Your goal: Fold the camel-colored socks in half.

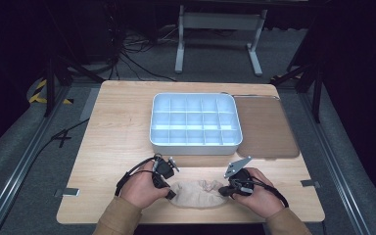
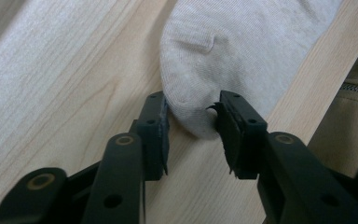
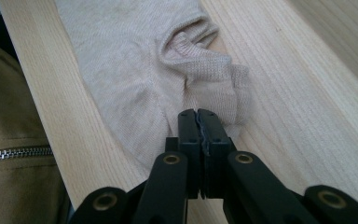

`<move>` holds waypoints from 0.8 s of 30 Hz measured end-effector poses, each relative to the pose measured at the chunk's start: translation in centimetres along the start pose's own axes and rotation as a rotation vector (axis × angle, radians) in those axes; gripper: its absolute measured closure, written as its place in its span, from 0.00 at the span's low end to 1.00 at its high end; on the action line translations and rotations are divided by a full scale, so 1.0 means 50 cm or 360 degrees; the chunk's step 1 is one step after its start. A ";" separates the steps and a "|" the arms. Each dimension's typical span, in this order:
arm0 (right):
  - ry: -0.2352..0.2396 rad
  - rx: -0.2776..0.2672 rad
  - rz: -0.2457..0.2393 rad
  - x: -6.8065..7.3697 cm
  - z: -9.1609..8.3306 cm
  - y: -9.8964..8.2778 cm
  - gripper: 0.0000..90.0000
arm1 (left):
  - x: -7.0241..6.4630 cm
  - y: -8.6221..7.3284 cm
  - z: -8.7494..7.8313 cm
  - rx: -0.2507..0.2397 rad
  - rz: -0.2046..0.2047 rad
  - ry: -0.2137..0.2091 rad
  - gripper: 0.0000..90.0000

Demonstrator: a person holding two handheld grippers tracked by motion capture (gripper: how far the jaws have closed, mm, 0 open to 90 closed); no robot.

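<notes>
- A beige sock [image 1: 199, 194] lies flat near the front edge of the desk [image 1: 117, 132], between the two hands, well short of the white divided tray [image 1: 194, 124] at the middle of the desk
- The right gripper [image 3: 199, 122] has its jaws pressed together at the sock's cuff end; the fabric there is bunched, and I judge a fold is pinched between the pads, though the bite itself is hidden. If that bite is thin, the knit could slide free as soon as the sock is pulled or lifted
- The left gripper [image 2: 191, 119] has its jaws partly spread, one on either side of the rounded toe end, the pads at the fabric's edges but not yet squeezing it. If they close from here they may catch only the very tip, and the toe could pop out
- The left pads sit low on the wood; closing while pressed down could scrape the desk and push the sock away instead of gripping it
- The sock lies close to the front edge, beside the person's tan jacket [image 3: 9, 154]; a slip on either end could drag it over that edge
- Pulling the two ends apart unevenly would stretch or twist the knit, leaving it crooked for folding or for a tray compartment
</notes>
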State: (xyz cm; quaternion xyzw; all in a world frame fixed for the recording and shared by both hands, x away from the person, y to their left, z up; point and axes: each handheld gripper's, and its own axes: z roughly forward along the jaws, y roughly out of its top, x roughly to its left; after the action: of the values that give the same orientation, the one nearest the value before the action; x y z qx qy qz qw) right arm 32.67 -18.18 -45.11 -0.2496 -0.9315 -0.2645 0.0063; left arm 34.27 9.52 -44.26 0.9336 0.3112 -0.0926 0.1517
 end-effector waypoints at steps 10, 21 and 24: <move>0.0000 -0.0011 0.0008 -0.002 0.002 -0.001 1.00 | -0.021 0.014 0.005 0.0043 -0.0056 0.0048 0.95; -0.0011 -0.0021 0.0004 -0.004 0.002 -0.002 1.00 | -0.019 0.009 -0.027 -0.0073 -0.0064 0.0034 0.95; -0.0024 -0.0031 0.0001 -0.004 0.002 -0.003 1.00 | -0.019 0.009 -0.035 -0.0101 -0.0074 0.0013 0.95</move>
State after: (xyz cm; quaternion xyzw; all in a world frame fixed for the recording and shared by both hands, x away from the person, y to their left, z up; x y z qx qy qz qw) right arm 32.78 -18.30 -45.30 -0.2519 -0.9288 -0.2717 -0.0031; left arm 33.94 9.26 -42.26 0.9212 0.3363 -0.0824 0.1777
